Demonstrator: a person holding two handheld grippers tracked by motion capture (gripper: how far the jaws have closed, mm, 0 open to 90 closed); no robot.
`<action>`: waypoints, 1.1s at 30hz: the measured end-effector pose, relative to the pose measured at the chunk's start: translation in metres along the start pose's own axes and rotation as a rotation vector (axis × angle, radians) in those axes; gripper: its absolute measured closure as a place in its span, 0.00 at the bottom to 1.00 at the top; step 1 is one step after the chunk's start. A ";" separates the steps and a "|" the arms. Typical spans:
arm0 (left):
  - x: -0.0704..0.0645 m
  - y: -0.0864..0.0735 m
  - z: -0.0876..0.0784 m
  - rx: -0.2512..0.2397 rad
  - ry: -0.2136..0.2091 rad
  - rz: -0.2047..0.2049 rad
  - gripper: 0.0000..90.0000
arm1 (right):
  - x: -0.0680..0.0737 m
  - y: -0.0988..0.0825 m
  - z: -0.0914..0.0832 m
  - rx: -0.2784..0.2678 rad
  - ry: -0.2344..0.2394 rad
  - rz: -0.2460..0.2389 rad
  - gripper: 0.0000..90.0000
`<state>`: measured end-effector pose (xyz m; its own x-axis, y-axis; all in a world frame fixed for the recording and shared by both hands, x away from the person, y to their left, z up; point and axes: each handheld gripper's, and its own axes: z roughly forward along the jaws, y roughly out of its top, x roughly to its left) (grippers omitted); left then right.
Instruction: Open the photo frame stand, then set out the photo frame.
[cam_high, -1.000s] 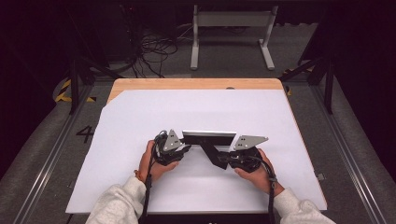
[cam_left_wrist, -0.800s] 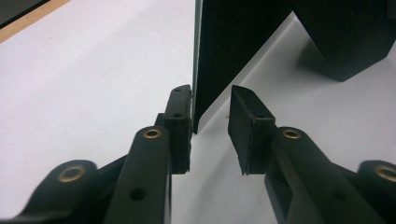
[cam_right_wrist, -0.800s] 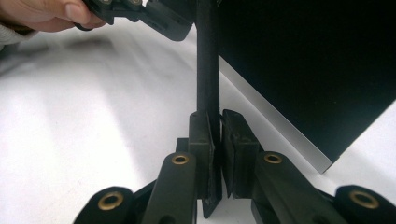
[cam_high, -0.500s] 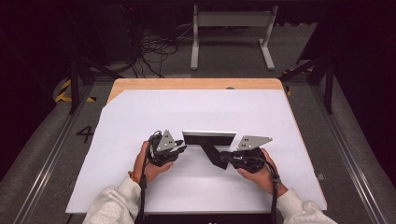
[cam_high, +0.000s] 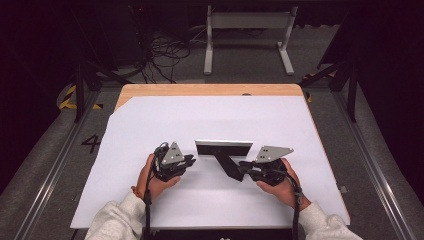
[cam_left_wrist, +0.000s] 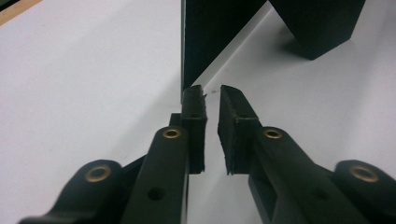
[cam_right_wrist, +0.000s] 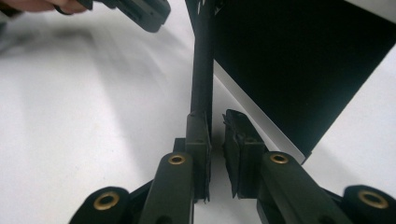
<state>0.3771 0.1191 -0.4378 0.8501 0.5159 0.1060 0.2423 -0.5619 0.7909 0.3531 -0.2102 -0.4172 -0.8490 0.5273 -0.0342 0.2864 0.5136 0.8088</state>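
Note:
A black picture frame (cam_high: 224, 148) stands upright on the white table sheet (cam_high: 210, 120), propped by its black stand leg (cam_high: 229, 166) on my side. My left gripper (cam_high: 191, 160) is at the frame's left end. Its jaws have just been closing and now leave a narrow gap with nothing in it (cam_left_wrist: 212, 93); the frame's corner (cam_left_wrist: 219, 28) sits just past the left tip. My right gripper (cam_high: 243, 167) is at the stand leg. Its jaws have just been opening (cam_right_wrist: 217, 116), and the leg's thin edge (cam_right_wrist: 202, 70) lies against the left pad with a gap beside it.
The sheet covers a wooden tabletop (cam_high: 200, 90), with dark floor, cables (cam_high: 160, 55) and a metal stand base (cam_high: 245, 22) beyond the far edge. The person's other gripper (cam_right_wrist: 140, 11) shows at the top of the right gripper view.
The left hand has drawn back slightly from the frame's left end. The right hand and the frame have stayed where they were.

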 end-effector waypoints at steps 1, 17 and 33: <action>0.000 0.000 0.000 0.001 -0.002 -0.003 0.93 | 0.000 0.000 -0.001 -0.002 -0.001 0.000 0.89; 0.003 -0.004 0.001 0.018 -0.014 0.002 1.00 | -0.008 -0.003 -0.014 -0.024 -0.067 0.015 0.90; 0.008 -0.003 0.003 -0.016 0.014 -0.031 0.83 | -0.016 -0.006 -0.017 -0.044 -0.139 0.043 0.88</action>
<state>0.3844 0.1232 -0.4412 0.8359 0.5415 0.0899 0.2606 -0.5356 0.8032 0.3572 -0.2332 -0.4112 -0.7654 0.6389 -0.0775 0.2990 0.4596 0.8363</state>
